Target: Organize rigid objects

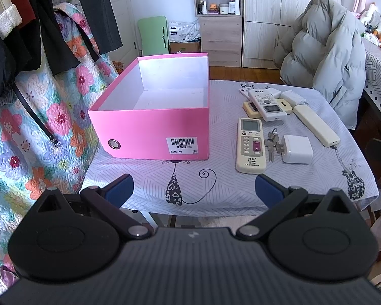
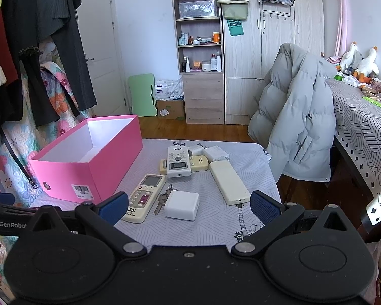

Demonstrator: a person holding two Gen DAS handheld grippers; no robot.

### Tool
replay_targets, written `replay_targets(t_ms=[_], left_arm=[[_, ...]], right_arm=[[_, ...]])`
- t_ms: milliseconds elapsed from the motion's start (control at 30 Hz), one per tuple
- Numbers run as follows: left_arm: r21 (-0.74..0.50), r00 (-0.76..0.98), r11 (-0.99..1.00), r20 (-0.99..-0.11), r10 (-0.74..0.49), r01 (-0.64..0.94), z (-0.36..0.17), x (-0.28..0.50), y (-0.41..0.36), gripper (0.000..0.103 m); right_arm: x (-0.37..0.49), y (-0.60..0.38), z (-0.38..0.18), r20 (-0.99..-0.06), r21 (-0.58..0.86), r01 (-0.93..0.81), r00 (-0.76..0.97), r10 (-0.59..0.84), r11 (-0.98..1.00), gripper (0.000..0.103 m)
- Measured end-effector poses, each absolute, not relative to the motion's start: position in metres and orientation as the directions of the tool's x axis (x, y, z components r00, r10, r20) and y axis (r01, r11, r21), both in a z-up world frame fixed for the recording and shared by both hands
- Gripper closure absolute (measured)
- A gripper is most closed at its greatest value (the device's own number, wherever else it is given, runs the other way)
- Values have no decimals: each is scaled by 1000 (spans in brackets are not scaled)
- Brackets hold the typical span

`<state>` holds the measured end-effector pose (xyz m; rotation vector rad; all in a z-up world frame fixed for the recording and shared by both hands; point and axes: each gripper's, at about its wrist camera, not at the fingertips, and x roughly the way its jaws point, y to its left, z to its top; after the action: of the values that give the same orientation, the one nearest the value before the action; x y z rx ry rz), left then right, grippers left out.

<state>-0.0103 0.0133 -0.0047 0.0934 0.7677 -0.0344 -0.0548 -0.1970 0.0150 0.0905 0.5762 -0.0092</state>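
An empty pink box point(image 1: 149, 129) point(image 2: 89, 167) stands on the left of a small table. To its right lie a cream remote point(image 1: 250, 145) point(image 2: 144, 197), keys point(image 1: 271, 143) point(image 2: 162, 199), a white charger cube point(image 1: 296, 148) point(image 2: 182, 204), a long cream remote point(image 1: 316, 124) point(image 2: 228, 181), a white TCL remote point(image 1: 266, 104) point(image 2: 178, 161) across a yellowish one point(image 2: 199, 164), and white adapters point(image 1: 293, 96) point(image 2: 214, 152). My left gripper point(image 1: 194, 190) is open and empty at the table's near edge. My right gripper point(image 2: 189, 207) is open and empty, just short of the charger.
The table wears a grey cloth with cat drawings point(image 1: 175, 190). A chair draped with a grey puffer coat point(image 1: 325, 58) point(image 2: 297, 117) stands at the far right. Hanging clothes and a floral quilt point(image 1: 38, 127) are at the left. A patterned table point(image 2: 363, 122) is at right.
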Motion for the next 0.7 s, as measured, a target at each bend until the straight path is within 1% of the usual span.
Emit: replay_targets(t_ms=[567, 700], left_arm=[[75, 716, 995, -698, 3, 70, -4, -8, 14, 0], [65, 725, 992, -688, -31, 105, 2, -4, 17, 0]], right_arm=[[-50, -199, 16, -554, 81, 36, 832, 15, 996, 0], [-46, -202, 16, -556, 95, 33, 831, 26, 995, 0]])
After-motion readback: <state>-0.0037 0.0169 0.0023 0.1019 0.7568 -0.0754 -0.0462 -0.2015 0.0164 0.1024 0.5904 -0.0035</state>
